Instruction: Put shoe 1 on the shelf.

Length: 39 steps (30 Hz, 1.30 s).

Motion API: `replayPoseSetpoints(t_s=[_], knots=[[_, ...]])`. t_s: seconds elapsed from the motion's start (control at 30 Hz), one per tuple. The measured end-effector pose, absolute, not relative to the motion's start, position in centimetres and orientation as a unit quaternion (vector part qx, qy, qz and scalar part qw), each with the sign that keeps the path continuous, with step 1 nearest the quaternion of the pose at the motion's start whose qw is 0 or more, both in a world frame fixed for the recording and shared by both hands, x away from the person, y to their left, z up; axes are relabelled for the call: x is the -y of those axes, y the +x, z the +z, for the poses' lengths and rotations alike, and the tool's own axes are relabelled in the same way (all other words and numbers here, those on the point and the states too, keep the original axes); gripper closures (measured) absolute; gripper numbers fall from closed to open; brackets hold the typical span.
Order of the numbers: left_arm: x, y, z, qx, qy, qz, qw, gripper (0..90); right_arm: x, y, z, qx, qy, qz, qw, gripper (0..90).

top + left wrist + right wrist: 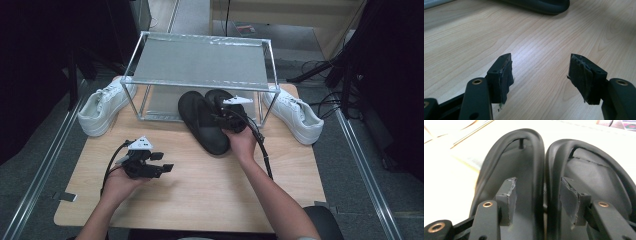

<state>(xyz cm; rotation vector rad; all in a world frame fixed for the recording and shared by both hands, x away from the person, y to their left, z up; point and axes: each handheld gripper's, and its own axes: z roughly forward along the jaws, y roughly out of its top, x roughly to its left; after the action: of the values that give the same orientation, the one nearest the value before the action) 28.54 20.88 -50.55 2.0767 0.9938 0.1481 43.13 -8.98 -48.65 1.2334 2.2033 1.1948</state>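
Nearby, white sneakers [102,109] flanking the metal rack [200,62]; right gripper [537,200] parted astride black sandals' [200,120] touching rims; left gripper [540,75] wide, empty

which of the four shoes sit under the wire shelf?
The two black flip-flops, side by side with toes under the wire shelf. The white sneakers lie outside it, one at each end.
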Motion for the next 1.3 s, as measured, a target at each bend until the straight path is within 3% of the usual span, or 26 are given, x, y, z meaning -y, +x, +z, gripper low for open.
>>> replayPoseSetpoints(t_s=[0.63,0.93,1.3], knots=[[-20.2,30.5,-50.4,-0.386,0.826,0.046,0.407,40.6,12.6,37.8,-47.7,-0.799,0.392,0.441,0.109,50.8],[-20.0,31.4,-49.4,-0.377,0.821,0.048,0.426,57.8,15.0,34.4,-49.4,-0.803,0.368,0.459,0.096,48.0],[-18.5,33.5,-48.8,-0.374,0.822,0.011,0.430,77.3,16.1,34.0,-49.9,-0.800,0.372,0.461,0.094,47.2]])
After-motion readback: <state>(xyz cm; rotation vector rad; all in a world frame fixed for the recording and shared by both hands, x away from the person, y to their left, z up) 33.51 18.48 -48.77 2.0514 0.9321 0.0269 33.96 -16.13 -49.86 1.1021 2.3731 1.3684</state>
